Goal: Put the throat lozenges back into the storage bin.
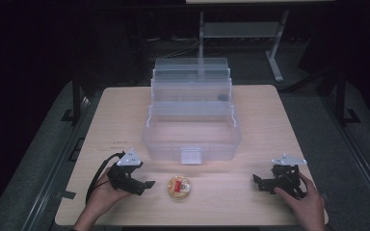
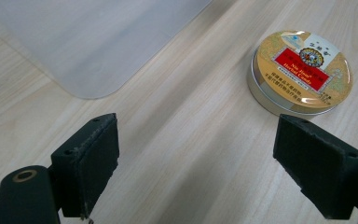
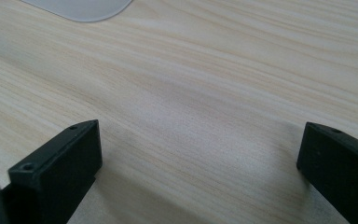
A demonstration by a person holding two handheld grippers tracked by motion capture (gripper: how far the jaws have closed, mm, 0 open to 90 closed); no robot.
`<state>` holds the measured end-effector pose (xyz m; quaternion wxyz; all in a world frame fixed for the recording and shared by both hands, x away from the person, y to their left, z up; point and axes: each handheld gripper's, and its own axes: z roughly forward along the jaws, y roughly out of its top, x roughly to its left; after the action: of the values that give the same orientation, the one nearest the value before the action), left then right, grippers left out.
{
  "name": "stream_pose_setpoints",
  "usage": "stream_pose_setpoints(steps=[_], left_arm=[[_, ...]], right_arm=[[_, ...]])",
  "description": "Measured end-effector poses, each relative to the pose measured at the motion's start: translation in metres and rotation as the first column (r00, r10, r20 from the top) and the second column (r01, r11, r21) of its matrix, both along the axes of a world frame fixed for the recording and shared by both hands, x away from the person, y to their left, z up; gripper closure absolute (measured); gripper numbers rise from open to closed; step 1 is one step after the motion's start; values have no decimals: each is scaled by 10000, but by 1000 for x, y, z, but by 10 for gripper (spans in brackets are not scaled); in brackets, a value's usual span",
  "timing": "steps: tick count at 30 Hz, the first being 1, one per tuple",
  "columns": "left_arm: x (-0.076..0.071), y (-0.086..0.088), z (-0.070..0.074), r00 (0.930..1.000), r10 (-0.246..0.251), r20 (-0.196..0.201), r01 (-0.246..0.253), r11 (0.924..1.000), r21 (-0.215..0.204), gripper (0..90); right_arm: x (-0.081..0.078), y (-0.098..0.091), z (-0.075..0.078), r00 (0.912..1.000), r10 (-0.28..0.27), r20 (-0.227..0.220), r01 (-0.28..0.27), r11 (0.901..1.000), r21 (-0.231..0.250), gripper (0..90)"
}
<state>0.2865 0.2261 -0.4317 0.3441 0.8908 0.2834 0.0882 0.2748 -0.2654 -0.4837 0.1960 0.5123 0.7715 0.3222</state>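
Observation:
A small round tin with a gold and red lid lies on the wooden table near its front edge. The left gripper view brings the tin close, just beyond the right jaw. My left gripper rests on the table left of the tin, open with nothing between its jaws. At the front right my right gripper is held low over bare wood, open and holding nothing. A clear plastic tiered box stands open at the table's middle.
The box's front latch faces the tin. A corner of the clear box lies ahead of the left gripper, and another corner ahead of the right. A metal stand is on the dark floor behind the table.

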Motion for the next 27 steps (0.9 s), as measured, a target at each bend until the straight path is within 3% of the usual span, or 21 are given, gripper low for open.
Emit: stream_pose_setpoints(steps=[27], left_arm=[[3, -36, -1, 9968, -772, -220, 772, 9970, 14, 135]], right_arm=[[0, 0, 0, 10000, 0, -1, 0, 10000, -3, 0]])
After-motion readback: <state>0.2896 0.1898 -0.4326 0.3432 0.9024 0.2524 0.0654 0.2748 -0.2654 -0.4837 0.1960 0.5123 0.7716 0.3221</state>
